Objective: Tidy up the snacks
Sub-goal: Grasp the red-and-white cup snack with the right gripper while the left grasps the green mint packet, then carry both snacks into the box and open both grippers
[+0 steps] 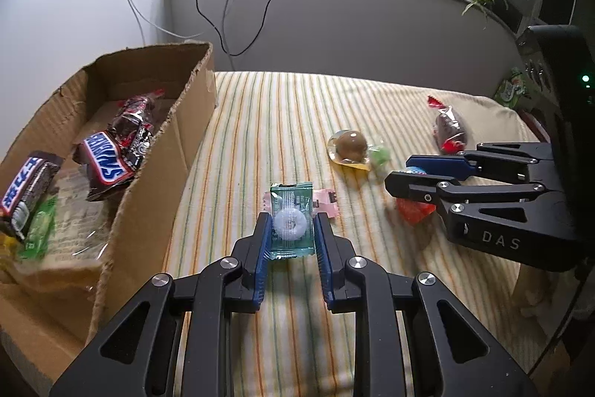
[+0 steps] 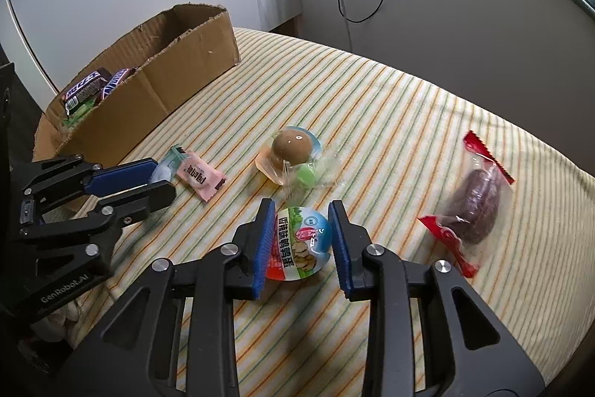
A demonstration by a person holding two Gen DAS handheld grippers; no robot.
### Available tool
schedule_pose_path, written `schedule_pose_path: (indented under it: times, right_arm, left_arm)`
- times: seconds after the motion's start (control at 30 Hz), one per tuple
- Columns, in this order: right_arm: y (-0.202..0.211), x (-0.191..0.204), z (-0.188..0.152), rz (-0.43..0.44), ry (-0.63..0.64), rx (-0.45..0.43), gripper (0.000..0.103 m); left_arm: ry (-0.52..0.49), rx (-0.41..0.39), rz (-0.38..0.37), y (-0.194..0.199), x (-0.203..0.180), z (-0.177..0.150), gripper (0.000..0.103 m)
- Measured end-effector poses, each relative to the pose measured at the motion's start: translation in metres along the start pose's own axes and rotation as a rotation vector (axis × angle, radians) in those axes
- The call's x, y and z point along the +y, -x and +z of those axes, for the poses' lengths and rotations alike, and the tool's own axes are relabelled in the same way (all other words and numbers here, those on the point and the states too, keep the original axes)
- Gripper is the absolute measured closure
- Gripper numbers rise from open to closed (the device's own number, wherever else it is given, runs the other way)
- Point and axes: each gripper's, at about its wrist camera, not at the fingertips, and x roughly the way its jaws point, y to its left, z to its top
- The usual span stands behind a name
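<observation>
Egg pack (image 2: pixel 303 242) between right fingers (image 2: pixel 264 240)

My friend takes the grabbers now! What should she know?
Left gripper: open around the green ring-candy packet, not clamped.
Right gripper: open around the round egg pack.
Done: Snickers bars and other snacks lie in the cardboard box.
Left on the striped cloth: pink candy, clear-wrapped egg, red-ended brown snack, plus both packets between the jaws. Close, lift, drop in box.
</observation>
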Motion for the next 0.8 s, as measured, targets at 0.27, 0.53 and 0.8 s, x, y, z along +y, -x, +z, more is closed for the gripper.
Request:
schedule_pose_path:
  times: [0.27, 0.53, 0.8]
  right_arm:
    - [0.022, 0.007, 0.001, -0.014, 0.007, -0.032, 0.073]
    - [0.042, 0.026, 0.011, -0.012, 0.041, -0.068, 0.073]
    - [0.044, 0.057, 0.038, 0.009, 0.083, -0.097, 0.073]
  left_arm:
    - [0.010, -0.060, -0.028, 0.029, 0.001, 0.001, 0.081]
    - [0.042, -0.112, -0.016, 0.056, 0.021, -0.002, 0.081]
    - [0.077, -0.153, 0.015, 0.076, 0.047, -0.005, 0.081]
